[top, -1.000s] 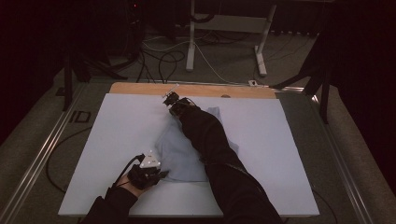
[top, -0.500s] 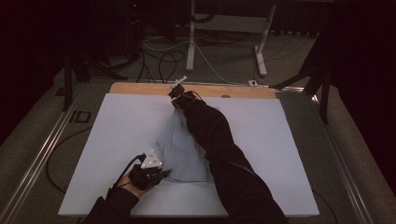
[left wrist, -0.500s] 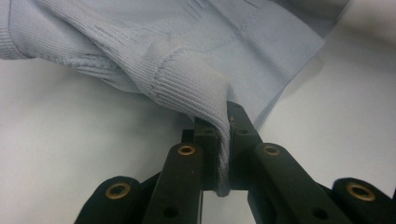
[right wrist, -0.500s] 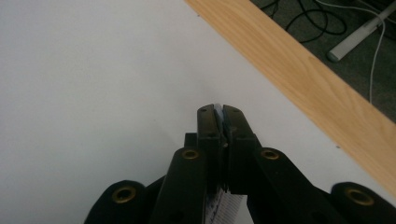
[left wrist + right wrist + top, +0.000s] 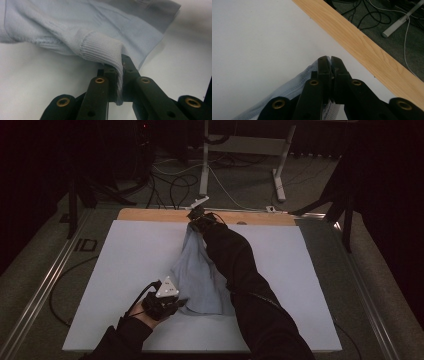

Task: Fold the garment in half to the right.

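Cloth [image 5: 200, 275], pale blue, lies stretched on the white table [image 5: 115, 270] in the high view, between two grippers. The left gripper [image 5: 167, 302] pinches its near corner. The right gripper [image 5: 197, 215] pinches its far end, by the wooden edge [image 5: 150, 215]. In the left gripper view, the jaws are clamped on a ribbed fold. In the right gripper view, the jaws are squeezed tight on the cloth's edge.

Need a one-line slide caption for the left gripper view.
Left tool shut on the ribbed hem of a pale blue garment above the white tabletop.
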The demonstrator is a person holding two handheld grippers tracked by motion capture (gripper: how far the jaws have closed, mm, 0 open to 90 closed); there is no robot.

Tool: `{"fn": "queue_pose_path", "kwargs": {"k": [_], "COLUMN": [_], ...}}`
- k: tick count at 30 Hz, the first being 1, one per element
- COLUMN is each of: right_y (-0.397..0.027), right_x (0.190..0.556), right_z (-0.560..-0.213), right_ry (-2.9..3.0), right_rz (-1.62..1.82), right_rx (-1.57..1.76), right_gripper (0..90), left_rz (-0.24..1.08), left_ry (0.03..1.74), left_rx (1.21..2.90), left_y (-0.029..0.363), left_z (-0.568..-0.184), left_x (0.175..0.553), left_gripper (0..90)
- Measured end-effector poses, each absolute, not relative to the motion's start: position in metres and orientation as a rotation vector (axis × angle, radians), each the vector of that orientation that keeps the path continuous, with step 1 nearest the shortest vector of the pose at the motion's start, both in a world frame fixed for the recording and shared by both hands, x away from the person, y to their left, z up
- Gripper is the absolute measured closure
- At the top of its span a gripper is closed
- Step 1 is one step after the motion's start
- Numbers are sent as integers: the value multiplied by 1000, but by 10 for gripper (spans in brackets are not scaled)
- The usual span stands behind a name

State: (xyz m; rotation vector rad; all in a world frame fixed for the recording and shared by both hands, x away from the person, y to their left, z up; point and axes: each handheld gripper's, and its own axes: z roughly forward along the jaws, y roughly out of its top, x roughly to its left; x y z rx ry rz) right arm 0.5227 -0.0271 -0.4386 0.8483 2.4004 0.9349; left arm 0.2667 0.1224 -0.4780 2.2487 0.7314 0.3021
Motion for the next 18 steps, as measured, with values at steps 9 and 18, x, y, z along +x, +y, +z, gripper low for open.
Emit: {"fn": "queue_pose_path", "kwargs": {"k": [9, 18], "right_y": [-49, -70], "right_x": [521, 517], "right_z": [-430, -426], "right_ry": [2372, 2347], "right_rz": [972, 999], "right_rx": [865, 882], "right_gripper": [875, 875], "left_rz": [299, 305], "left_ry": [685, 632], "left_rx": [2265, 2283], "left_y": [106, 87], "left_z": [-471, -465], "left_x": [267, 269], "left_gripper": [873, 873]}}
